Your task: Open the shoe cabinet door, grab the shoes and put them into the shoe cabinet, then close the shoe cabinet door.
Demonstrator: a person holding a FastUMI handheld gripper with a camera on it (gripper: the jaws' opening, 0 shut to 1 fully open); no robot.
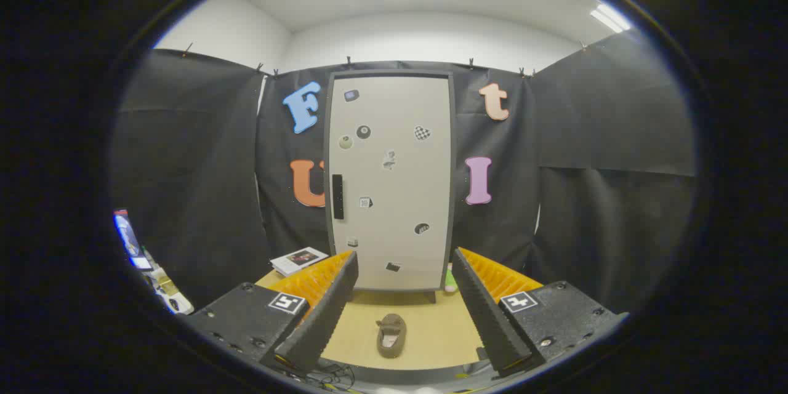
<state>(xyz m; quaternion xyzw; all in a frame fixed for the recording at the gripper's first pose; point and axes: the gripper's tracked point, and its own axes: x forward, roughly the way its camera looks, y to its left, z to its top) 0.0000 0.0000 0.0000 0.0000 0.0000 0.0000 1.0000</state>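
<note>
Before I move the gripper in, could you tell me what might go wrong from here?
1. The cabinet door is shut, and its dark handle sits at the left edge; the open gripper lines up nearer the door's middle, so it may miss the handle.
2. The shoe lies on the table in front of the door; the swinging door might hit it.
3. The booklet beside the cabinet could get knocked.

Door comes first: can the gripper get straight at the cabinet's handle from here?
Probably yes. The gripper is open and holds nothing; the handle sits beyond its fingers on the shut door, with nothing between.
</note>
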